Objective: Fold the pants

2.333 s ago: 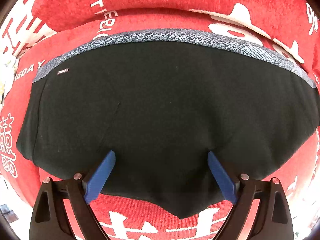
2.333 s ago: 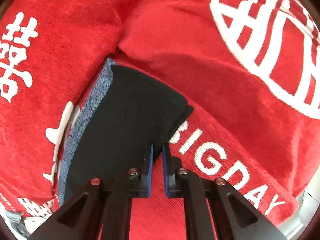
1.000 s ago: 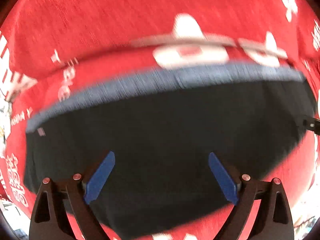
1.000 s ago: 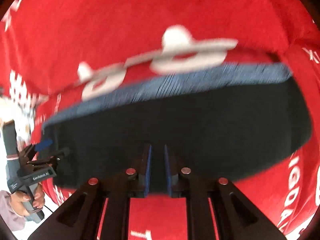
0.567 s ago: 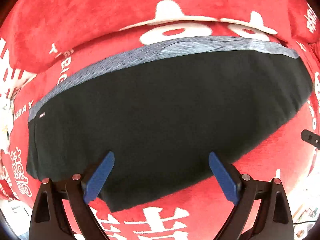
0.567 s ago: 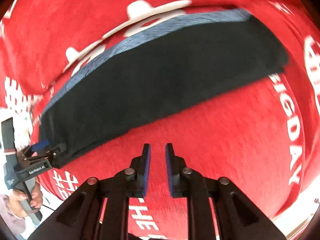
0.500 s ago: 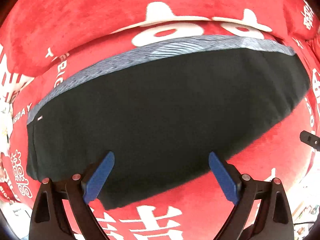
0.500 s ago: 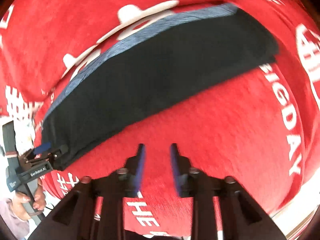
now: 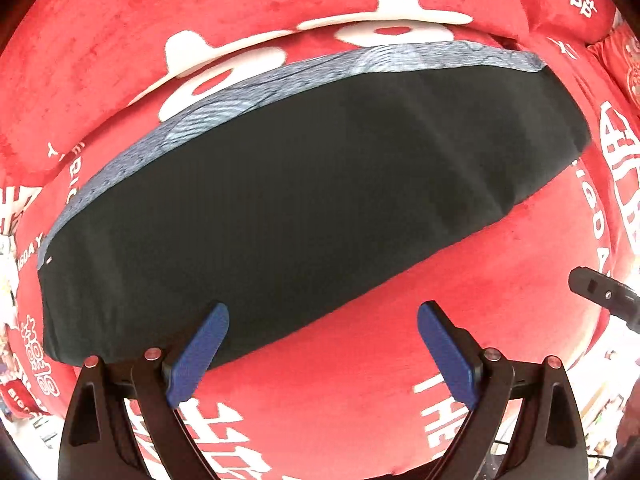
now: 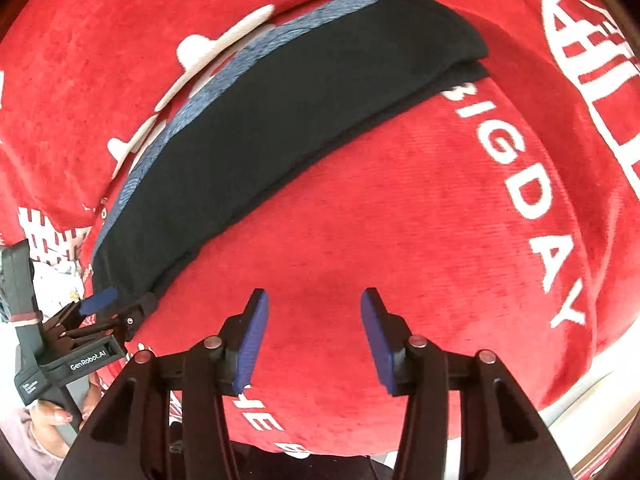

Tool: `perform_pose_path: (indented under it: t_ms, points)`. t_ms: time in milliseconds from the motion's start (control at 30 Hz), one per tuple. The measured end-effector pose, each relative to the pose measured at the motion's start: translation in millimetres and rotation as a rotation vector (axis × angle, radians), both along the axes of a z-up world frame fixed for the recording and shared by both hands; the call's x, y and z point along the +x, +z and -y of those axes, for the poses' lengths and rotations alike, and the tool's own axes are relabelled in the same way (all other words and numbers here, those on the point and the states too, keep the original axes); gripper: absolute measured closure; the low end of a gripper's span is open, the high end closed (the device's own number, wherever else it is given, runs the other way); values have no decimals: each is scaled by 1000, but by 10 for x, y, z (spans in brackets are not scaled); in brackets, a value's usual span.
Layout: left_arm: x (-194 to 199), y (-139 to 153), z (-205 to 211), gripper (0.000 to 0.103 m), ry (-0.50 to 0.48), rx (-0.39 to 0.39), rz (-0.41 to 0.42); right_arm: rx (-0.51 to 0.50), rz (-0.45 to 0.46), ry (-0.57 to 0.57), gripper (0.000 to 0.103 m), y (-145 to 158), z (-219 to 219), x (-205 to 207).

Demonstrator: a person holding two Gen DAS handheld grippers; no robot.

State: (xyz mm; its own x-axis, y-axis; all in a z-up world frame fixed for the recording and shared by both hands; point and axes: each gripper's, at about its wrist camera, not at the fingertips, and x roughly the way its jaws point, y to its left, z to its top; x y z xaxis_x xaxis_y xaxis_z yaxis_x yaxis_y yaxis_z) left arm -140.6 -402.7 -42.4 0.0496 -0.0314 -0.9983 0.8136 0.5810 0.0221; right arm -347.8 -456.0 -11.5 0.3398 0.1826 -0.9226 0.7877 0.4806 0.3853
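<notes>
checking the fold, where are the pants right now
The pants lie folded flat on the red blanket, filling the middle of the left wrist view just beyond the open left hand-held gripper; the right wrist view shows them at upper left.

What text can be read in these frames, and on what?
"BIGDAY": red cover, white print.
"GenRobot.AI": left gripper body.
"THE": cover's near edge, cut off.
Small label below "GenRobot.AI": too small to read.
White Chinese characters on cover: too distorted.
Pants tag: unreadable.
</notes>
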Motion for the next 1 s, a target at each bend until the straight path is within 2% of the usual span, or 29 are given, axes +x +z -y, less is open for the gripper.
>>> perform_pose_path:
  t_ms: [367, 600, 700, 900, 1000]
  points:
    - [-410, 64, 554, 7, -43, 10, 1, 18, 10, -78, 51, -52, 439, -348]
    - [-380, 82, 901, 7, -47, -26, 15, 50, 45, -135, 51, -139, 645, -410]
    - [-293, 69, 1035, 7, -33, -43, 24, 72, 87, -173, 51, -155, 757, -410]
    - [8, -10, 1210, 7, 55, -65, 40, 165, 263, -351, 51, -326, 1046, -462]
    - [99, -151, 1262, 7, 78, -63, 55, 225, 348, -440, 51, -492, 1130, -542]
